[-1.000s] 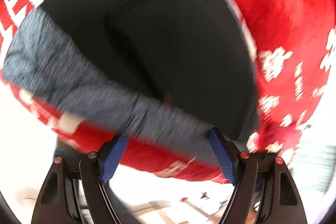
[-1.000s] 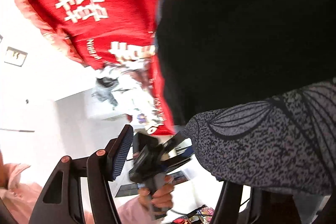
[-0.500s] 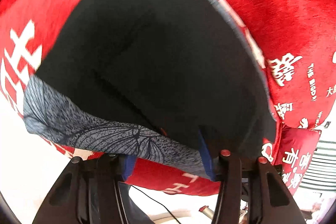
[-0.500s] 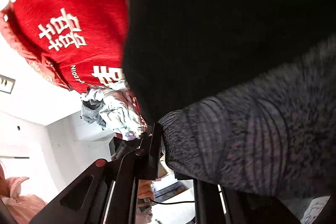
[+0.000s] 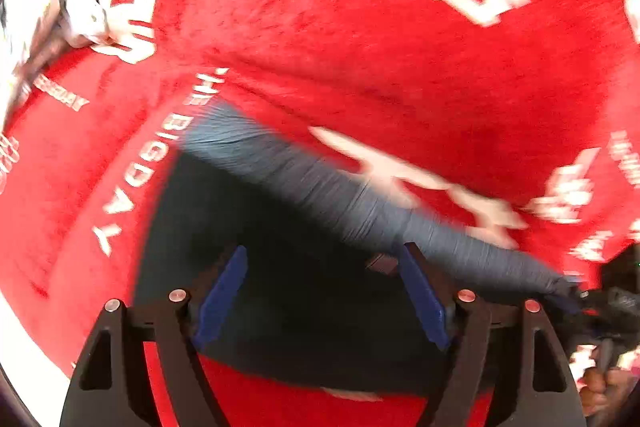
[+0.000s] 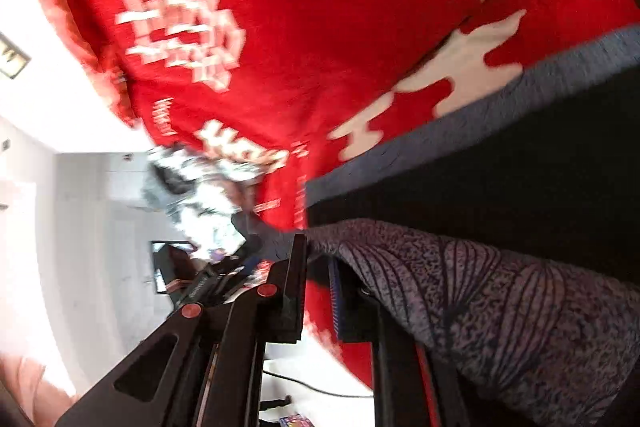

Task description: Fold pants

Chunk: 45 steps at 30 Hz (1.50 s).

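Black pants point(image 5: 304, 307) with a grey patterned waistband point(image 5: 340, 187) lie on a red blanket point(image 5: 360, 47) with white characters. My left gripper point(image 5: 324, 287) is open, its blue pads over the black fabric just below the waistband, holding nothing. In the right wrist view the pants point(image 6: 520, 167) fill the right side. My right gripper point(image 6: 318, 267) is shut on the grey patterned waistband point(image 6: 480, 291), which drapes over its right finger. The right gripper also shows at the far right of the left wrist view point(image 5: 600, 301).
A crumpled white and grey garment point(image 6: 200, 195) lies at the blanket's edge; it also shows at the top left of the left wrist view point(image 5: 48, 11). White walls and floor point(image 6: 60, 227) lie beyond the bed.
My left gripper has opened and let go of the waistband, and now hovers over the laid-down pants. My right gripper stays shut on the waistband and has swung toward the blanket.
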### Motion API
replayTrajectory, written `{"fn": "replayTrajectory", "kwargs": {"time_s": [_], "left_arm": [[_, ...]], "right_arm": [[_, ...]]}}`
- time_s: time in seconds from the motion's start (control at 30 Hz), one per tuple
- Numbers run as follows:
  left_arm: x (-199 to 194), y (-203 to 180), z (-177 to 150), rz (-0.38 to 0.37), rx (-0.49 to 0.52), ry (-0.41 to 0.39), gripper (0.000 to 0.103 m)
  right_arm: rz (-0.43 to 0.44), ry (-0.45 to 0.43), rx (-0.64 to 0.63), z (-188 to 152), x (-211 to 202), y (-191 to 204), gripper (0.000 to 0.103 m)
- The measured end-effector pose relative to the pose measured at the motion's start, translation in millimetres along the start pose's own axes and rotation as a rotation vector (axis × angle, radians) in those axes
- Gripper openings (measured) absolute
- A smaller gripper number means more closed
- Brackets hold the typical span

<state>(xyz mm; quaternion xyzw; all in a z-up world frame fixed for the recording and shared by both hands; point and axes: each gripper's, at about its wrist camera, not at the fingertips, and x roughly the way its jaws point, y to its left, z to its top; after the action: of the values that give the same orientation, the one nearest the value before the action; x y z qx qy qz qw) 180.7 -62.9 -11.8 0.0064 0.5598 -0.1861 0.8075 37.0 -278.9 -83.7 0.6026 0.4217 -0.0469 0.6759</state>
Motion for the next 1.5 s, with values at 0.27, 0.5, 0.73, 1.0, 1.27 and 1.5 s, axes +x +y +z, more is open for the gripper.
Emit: {"fn": "replayTrajectory", "kwargs": {"time_s": [0.27, 0.5, 0.73, 1.0, 1.27, 1.5], "left_arm": [[12, 2, -11, 0.031, 0.152, 0.068, 0.079], [79, -13, -16, 0.137, 0.272, 0.156, 0.085], [34, -57, -48, -0.055, 0.442, 0.223, 0.085], [23, -212, -150, -0.421, 0.566, 0.459, 0.085], [52, -324, -234, -0.420, 0.578, 0.586, 0.085], [59, -352, -248, -0.457, 0.512, 0.601, 0.095]], "right_arm": [[-0.130, -0.016, 0.010, -9, 36, 6, 0.079], [-0.369, 0.059, -0.093, 1, 99, 14, 0.046], [-0.318, -0.148, 0.015, -23, -13, 5, 0.063], [-0.457, -0.198, 0.374, -163, -182, -108, 0.068], [-0.422, -0.115, 0.546, -233, -257, -209, 0.068], [-0.132, -0.133, 0.580, -223, -244, -245, 0.054]]}}
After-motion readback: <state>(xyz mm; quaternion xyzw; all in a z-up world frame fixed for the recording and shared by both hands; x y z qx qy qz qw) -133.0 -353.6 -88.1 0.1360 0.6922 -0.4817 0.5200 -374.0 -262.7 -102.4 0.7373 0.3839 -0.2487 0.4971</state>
